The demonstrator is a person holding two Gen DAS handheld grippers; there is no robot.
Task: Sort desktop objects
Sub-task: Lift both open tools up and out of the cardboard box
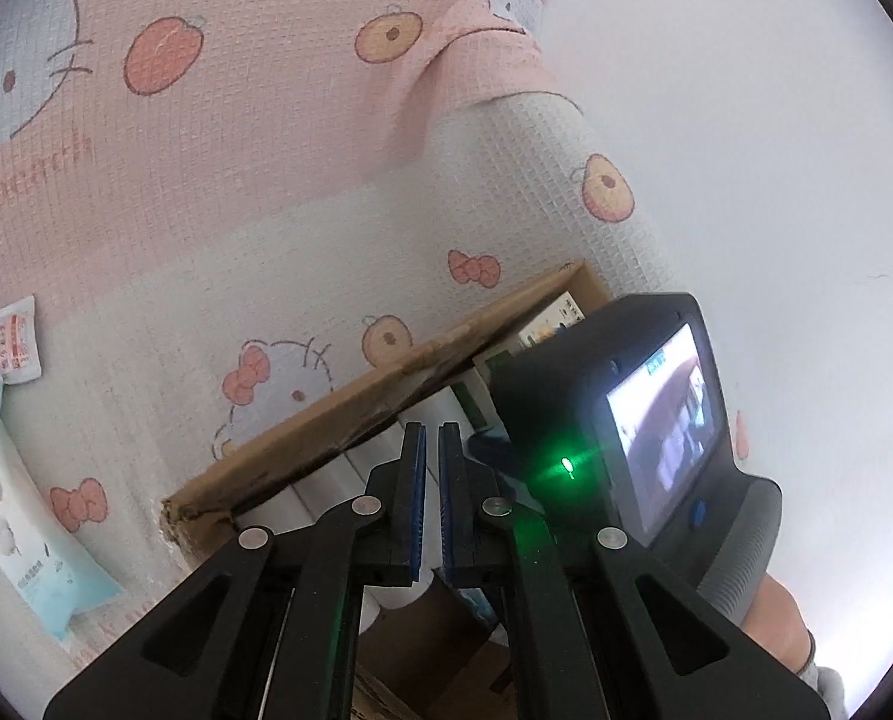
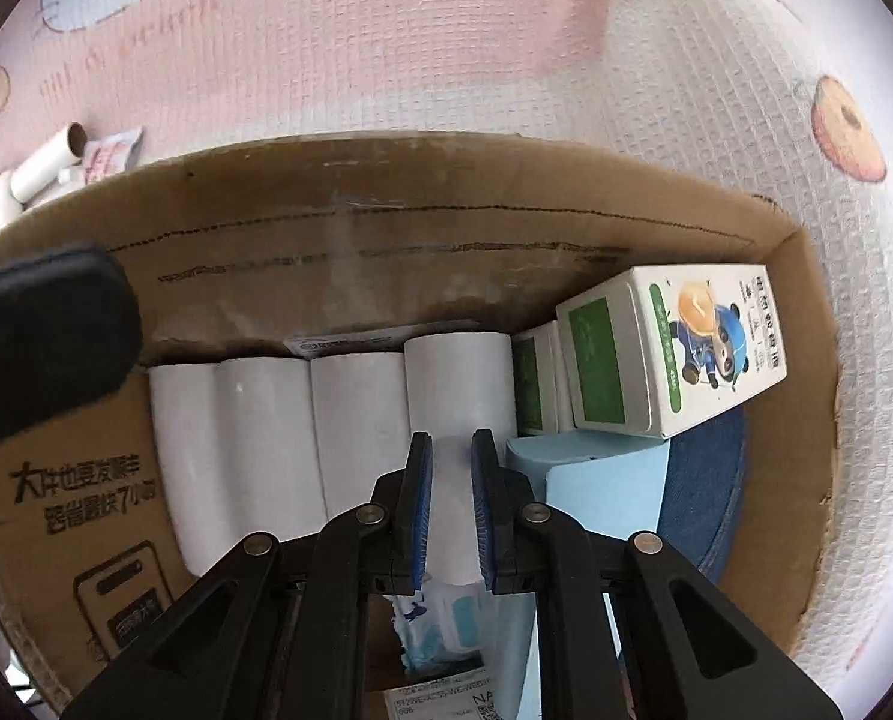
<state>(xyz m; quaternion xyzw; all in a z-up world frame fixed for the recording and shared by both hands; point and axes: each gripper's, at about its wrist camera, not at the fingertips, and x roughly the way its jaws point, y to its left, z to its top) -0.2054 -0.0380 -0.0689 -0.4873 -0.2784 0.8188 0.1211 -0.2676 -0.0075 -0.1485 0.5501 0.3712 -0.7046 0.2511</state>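
In the right wrist view my right gripper point(image 2: 451, 450) points down into a brown cardboard box point(image 2: 386, 276). It is shut on a small white packet with blue print point(image 2: 440, 618). Behind it, several white paper rolls point(image 2: 356, 420) stand in a row along the box's far wall. Green-and-white cartons point(image 2: 674, 348) lie at the right end, over a light blue pack point(image 2: 602, 480) and a dark blue round thing point(image 2: 704, 492). In the left wrist view my left gripper point(image 1: 432, 444) hovers above the box's rim point(image 1: 338, 420), shut with nothing between its pads. The right gripper's black housing point(image 1: 626, 420) is beside it.
The box sits on a pink and white cartoon-print cloth point(image 1: 236, 120). Outside it, at the left, lie a light blue tissue pack point(image 1: 20, 516) and a red-and-white sachet point(image 1: 11, 342). The right wrist view also shows white tubes point(image 2: 44, 162) there. A plain white wall point(image 1: 746, 150) is at the right.
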